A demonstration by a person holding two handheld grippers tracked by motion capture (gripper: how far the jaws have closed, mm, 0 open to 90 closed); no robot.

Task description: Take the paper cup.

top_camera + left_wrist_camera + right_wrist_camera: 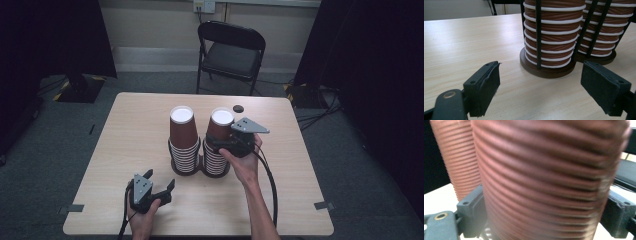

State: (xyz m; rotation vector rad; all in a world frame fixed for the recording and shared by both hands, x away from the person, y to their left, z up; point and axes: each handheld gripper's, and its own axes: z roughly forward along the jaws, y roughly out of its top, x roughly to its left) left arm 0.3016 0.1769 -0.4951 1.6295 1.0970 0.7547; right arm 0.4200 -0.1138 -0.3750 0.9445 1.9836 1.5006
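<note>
Two stacks of ribbed brown paper cups stand in a black wire holder [186, 170] at the table's middle. The left stack [182, 132] and the right stack [220, 125] each end in a cup with a white inside. My right gripper [217, 142] reaches in from the right, and its jaws press both sides of the top cup of the right stack [549, 170], which looks blurred in the right gripper view. My left gripper [160, 178] rests open near the front left of the table, pointing at the holder's round base [546, 71].
A small black disc [238, 108] lies on the table [130, 130] behind the right stack. A black folding chair [231, 52] stands beyond the far edge. Dark curtains hang on both sides. Bare tabletop surrounds the holder.
</note>
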